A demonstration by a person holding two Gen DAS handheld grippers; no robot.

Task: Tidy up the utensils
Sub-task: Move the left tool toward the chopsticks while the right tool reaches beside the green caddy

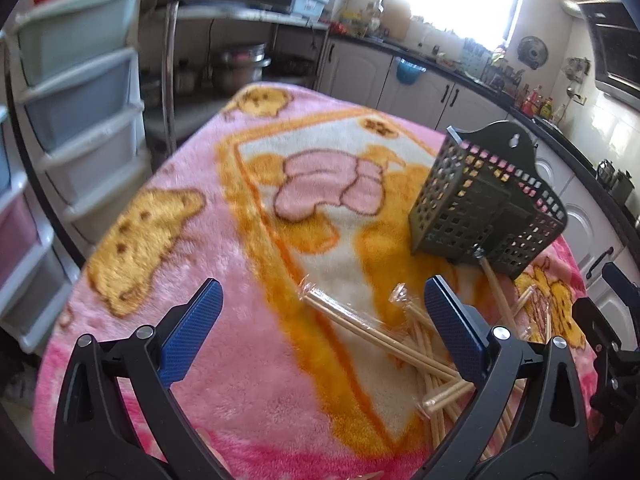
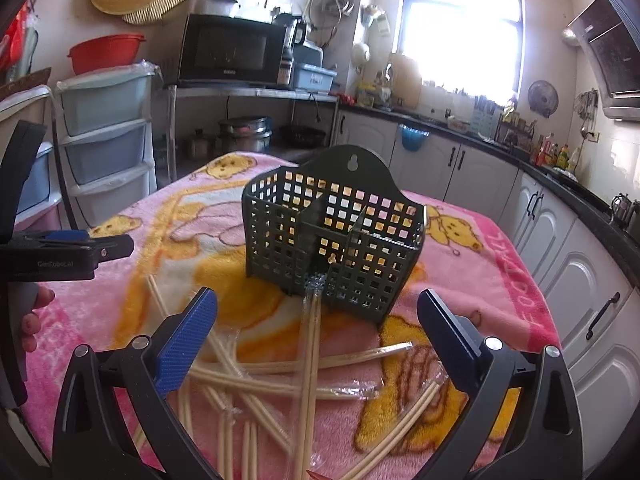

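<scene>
A dark green perforated utensil basket (image 1: 480, 208) (image 2: 336, 232) stands tilted on the pink blanket, with inner dividers. Several plastic-wrapped pairs of wooden chopsticks (image 2: 280, 380) (image 1: 360, 324) lie scattered in front of it. One wrapped pair (image 2: 312, 340) (image 1: 496, 288) has its tip against the basket's lower front edge. My left gripper (image 1: 322, 296) is open above the blanket, left of the pile, holding nothing. My right gripper (image 2: 318, 300) is open over the pile and faces the basket, also holding nothing. The left gripper (image 2: 100, 250) shows from the side in the right wrist view, held by a hand (image 2: 32, 320).
The table is covered by a pink and orange bear-print blanket (image 1: 180, 240). A plastic drawer tower (image 1: 80, 112) (image 2: 108, 140) stands to the left. A microwave (image 2: 232, 48) sits on a shelf behind, and white kitchen cabinets (image 2: 560, 240) run along the right.
</scene>
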